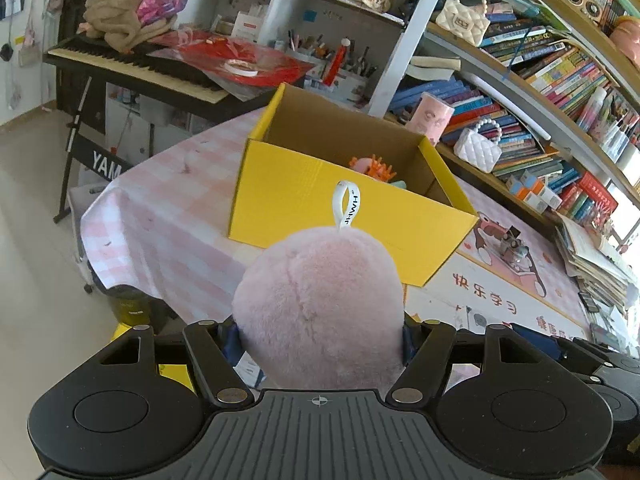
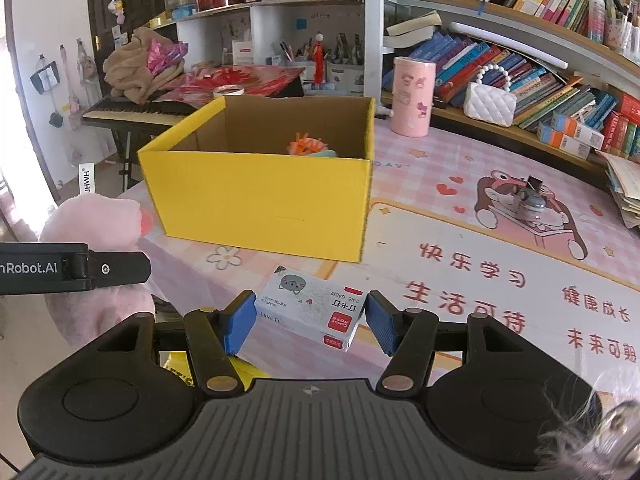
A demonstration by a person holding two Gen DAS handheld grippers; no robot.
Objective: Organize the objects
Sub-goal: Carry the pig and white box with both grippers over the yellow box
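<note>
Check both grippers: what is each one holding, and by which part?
The left gripper clamps the pink plush toy across its lower sides. The right gripper grips the small staple box by its two short ends.

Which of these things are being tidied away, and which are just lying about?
Part of the job: pink plush in the left gripper; staple box in the right gripper; yellow box; orange toy inside it.

Lying about: pink cylinder; white purse; books; keyboard.
</note>
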